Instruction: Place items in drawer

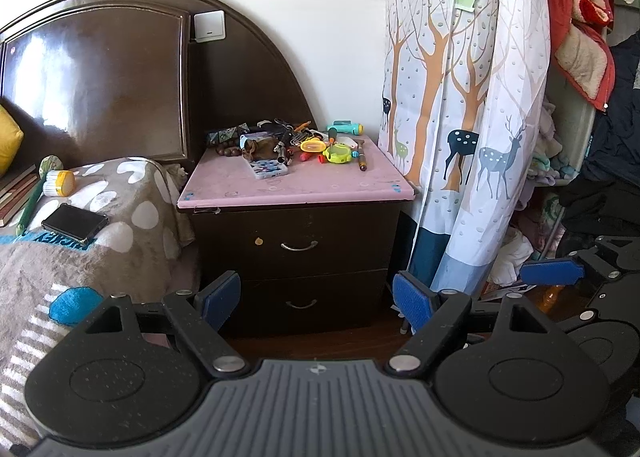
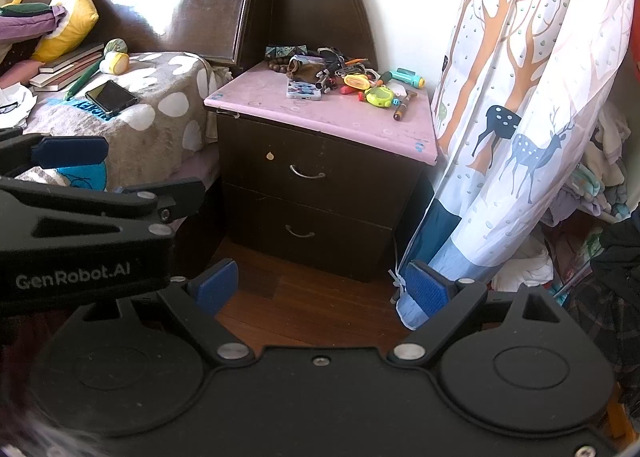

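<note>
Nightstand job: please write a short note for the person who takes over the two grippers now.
Left gripper: open, empty.
Right gripper: open, empty.
Both are short of the nightstand.
Items: small clutter, all on the pink top.
Upper drawer and lower drawer: both shut.
Done: nothing yet.
Left: open a drawer, move the items in.

matte black plastic left gripper (image 1: 316,299) with blue ribbed pads (image 1: 412,301), silver pivot screws, grey ridged base; black right gripper (image 2: 320,289) alike, white "genrobot.ai" lettering.
</note>
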Demonstrator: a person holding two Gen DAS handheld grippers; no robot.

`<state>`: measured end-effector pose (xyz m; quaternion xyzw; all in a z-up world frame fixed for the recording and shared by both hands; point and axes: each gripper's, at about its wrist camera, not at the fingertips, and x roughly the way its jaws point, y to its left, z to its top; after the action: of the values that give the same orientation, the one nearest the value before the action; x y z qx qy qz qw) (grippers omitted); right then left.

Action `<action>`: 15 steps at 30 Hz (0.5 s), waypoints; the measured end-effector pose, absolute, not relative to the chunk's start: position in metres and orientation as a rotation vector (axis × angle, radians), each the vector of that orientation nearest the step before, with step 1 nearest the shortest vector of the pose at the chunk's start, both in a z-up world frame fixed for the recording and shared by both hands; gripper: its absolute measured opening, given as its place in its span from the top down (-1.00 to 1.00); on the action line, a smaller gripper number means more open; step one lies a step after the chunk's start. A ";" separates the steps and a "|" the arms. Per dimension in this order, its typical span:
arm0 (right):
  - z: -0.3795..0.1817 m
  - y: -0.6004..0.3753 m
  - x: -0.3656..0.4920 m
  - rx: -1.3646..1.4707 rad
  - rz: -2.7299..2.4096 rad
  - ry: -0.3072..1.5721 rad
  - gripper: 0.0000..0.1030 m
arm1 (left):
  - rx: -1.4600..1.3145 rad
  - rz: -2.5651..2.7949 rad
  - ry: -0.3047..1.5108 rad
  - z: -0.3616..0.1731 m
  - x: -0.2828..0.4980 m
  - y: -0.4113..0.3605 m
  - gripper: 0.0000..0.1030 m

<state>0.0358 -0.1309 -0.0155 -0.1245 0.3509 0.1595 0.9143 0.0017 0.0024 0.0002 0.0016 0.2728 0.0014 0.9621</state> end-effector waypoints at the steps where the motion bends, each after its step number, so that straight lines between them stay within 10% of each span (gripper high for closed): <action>1: -0.015 -0.130 0.036 -0.257 0.328 0.722 -0.79 | 0.004 0.003 0.553 0.000 0.001 0.002 -0.62; 15: -0.015 -0.125 0.034 -0.258 0.329 0.723 -0.79 | 0.005 0.005 0.555 -0.001 0.001 -0.001 -0.62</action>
<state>0.0339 -0.1254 -0.0155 -0.1252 0.3511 0.1599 0.9140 0.0008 -0.0006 -0.0013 0.0022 0.2737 0.0026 0.9618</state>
